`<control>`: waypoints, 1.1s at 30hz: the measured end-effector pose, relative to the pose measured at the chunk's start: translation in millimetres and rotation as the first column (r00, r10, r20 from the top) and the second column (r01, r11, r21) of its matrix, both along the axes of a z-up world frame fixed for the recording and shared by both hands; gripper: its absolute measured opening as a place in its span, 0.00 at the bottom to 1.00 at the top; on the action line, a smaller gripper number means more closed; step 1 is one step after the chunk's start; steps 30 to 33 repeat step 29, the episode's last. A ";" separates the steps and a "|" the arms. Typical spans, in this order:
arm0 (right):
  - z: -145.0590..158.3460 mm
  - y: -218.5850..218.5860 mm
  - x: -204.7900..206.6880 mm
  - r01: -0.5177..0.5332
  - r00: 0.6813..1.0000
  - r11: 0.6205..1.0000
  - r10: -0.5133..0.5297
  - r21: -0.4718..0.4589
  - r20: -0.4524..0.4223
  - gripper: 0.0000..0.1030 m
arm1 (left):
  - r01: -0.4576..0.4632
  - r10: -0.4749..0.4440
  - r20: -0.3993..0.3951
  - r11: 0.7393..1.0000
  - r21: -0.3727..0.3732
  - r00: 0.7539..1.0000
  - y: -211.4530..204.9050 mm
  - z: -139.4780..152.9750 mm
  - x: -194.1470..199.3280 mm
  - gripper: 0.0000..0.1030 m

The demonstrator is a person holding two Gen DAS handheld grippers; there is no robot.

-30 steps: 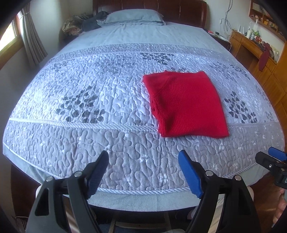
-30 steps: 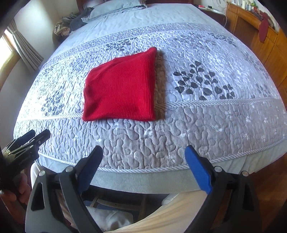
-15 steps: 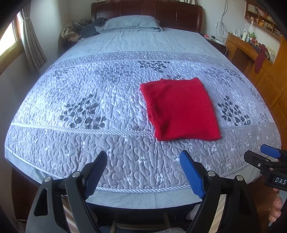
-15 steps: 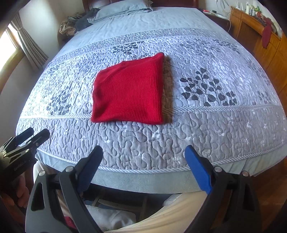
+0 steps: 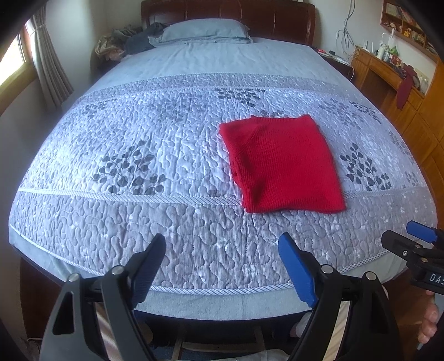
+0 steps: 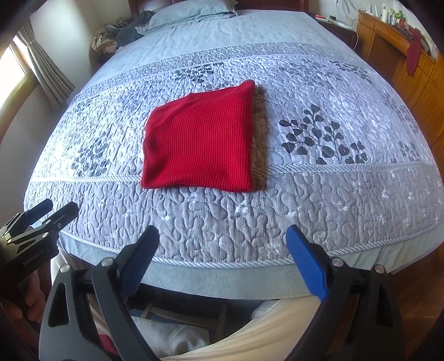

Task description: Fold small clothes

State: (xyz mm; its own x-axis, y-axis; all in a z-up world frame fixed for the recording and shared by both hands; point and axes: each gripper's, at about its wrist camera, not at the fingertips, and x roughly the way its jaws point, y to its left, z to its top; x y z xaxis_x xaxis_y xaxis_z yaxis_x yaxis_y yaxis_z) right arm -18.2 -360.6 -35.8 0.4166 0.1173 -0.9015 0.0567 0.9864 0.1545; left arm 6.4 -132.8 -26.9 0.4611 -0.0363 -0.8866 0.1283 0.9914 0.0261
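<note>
1. Your left gripper (image 5: pixel 222 266) hangs over the near edge of the bed (image 5: pixel 194 244). Its jaws are spread wide. Nothing is between them.
2. Your right gripper (image 6: pixel 222 255) hangs over the same near edge. Its jaws are spread wide too, and they hold nothing.
3. The red sweater (image 5: pixel 280 163) lies flat on the quilt (image 5: pixel 125 138), folded into a neat square.
4. From your left gripper, the sweater is up ahead and off to the right. It is well apart from both fingers.
5. From your right gripper, the sweater (image 6: pixel 199 138) is up ahead and a little to the left. It is well apart from those fingers too.
6. The near edge of the sweater crosses a rope-like stripe sewn on the quilt.
7. Gray leaf shapes are on the quilt to the left and right of the sweater.
8. In the left view, your right gripper (image 5: pixel 410 244) pokes in from the right edge. In the right view, your left gripper (image 6: pixel 47 213) pokes in from the left edge.
9. A pillow (image 5: pixel 205 29) lies at the far end of the bed, by the dark headboard (image 5: pixel 227 9).
10. Some dark clothes (image 5: pixel 122 44) are piled left of the pillow.
11. A wooden desk (image 5: pixel 388 72) stands on the right side of the room. A curtain (image 5: pixel 50 69) hangs on the left.
</note>
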 end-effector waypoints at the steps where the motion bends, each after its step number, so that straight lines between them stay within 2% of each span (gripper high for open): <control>1: -0.1 0.2 0.0 -0.001 1.000 1.000 0.001 0.000 0.000 0.89 | 0.000 0.000 -0.001 1.000 0.000 1.000 0.2 -0.4 0.1 0.81; 33: -7.2 0.1 4.3 -0.003 1.000 1.000 0.003 0.002 -0.018 0.90 | 0.011 -0.011 0.018 1.000 0.003 1.000 -1.6 1.4 -0.6 0.81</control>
